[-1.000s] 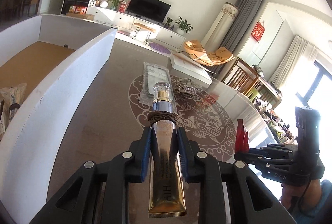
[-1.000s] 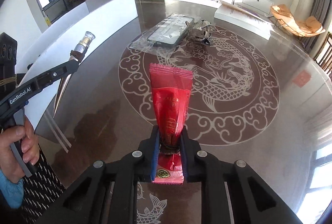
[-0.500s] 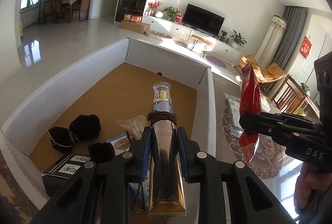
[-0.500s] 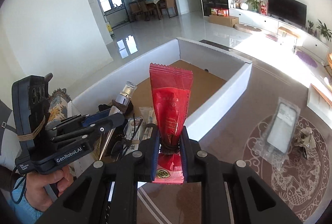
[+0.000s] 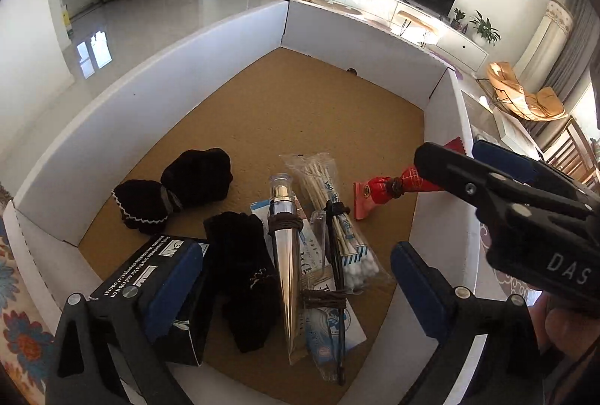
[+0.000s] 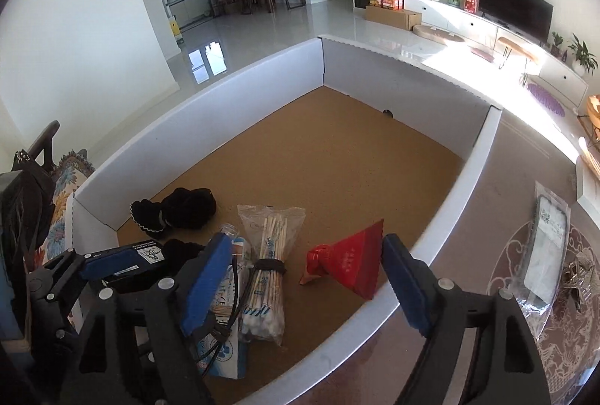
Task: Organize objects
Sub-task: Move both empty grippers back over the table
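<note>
- Inside the white box, on its cork-brown floor, lie all the gathered things, crowded toward the near end.
- The left gripper hangs over that near end; its jaws are opening, the blue pads standing wide to either side with nothing pressed between them.
- Below the gap lies the gold tube, clear cap pointing away, a brown band around its neck; it rests on a blue-and-white packet and touches neither pad.
- Just right of the tube lies the cotton swab pack, bound by a dark band.
- The red sachet lies by the right wall of the box, tied at its waist, its upper end hidden behind the right gripper in the left view.
- The right gripper is over the near right edge of the box; its jaws are opening too, and the red sachet sits on the floor beyond the gap, clear of both pads.
- Left of the tube sit three black pouches, two farther back and touching, one closer in.
- A black carton with white print lies at the near left corner, partly behind the left pad.
- Outside the box, on the patterned table, a clear bagged phone case rests well apart from the wall.
</note>
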Available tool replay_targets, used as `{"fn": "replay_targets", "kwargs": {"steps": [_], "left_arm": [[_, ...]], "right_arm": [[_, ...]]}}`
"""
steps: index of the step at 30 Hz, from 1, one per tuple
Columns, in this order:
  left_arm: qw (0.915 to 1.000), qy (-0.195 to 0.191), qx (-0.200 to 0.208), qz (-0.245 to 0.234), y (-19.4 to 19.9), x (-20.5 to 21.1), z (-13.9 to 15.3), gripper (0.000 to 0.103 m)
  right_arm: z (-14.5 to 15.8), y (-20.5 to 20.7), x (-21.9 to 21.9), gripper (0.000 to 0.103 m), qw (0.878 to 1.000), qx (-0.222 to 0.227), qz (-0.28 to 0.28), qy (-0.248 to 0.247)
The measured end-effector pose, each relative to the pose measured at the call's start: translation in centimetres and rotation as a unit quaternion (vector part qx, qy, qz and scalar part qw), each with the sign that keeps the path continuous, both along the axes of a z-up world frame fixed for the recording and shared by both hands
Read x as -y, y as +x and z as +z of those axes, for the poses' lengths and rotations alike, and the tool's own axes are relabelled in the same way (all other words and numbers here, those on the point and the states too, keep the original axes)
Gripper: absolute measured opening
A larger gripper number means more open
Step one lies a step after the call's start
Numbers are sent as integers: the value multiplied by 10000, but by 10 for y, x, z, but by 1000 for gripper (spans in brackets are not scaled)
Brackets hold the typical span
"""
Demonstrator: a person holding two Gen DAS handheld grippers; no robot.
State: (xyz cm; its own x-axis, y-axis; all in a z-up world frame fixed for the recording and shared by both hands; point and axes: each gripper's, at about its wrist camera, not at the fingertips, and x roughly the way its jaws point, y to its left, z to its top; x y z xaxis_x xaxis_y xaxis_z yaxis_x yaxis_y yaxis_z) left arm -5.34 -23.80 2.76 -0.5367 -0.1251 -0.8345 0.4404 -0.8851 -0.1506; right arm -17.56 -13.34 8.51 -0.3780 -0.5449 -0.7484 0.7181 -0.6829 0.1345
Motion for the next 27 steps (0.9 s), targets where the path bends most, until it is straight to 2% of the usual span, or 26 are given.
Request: {"fn": "replay_targets", "kwargs": {"steps": [4, 7, 11, 14, 18, 22, 24, 27], "left_arm": [[9999, -1, -103, 101, 8, -1, 3, 102], [9992, 1, -334, 215, 15, 0, 7, 102], [9958, -186, -864, 258, 32, -10, 17, 102], [9914, -157, -1297, 81, 41, -33, 28, 102], [9828, -81, -1780, -494, 43, -83, 48, 102], [9662, -164, -2145, -1417, 40, -151, 66, 102], [9592, -132, -2070, -1921, 32, -183, 63, 102], [9555, -203, -1678, -2418, 11, -227, 42, 102]], "right_arm": [[15, 10, -46, 86, 9983, -255, -284, -433], [13, 21, -94, 97, 9951, -661, -539, -502], [-10, 35, -173, 98, 9887, -1067, -1045, -117], [-38, 40, -243, 98, 9814, -1054, -1575, 294], [-73, 39, -332, 98, 9663, -629, -2403, 680], [-89, 42, -392, 98, 9479, -450, -3052, 796], [-93, 47, -405, 98, 9427, -413, -3205, 836], [-101, 46, -408, 98, 9429, -224, -3203, 890]]}}
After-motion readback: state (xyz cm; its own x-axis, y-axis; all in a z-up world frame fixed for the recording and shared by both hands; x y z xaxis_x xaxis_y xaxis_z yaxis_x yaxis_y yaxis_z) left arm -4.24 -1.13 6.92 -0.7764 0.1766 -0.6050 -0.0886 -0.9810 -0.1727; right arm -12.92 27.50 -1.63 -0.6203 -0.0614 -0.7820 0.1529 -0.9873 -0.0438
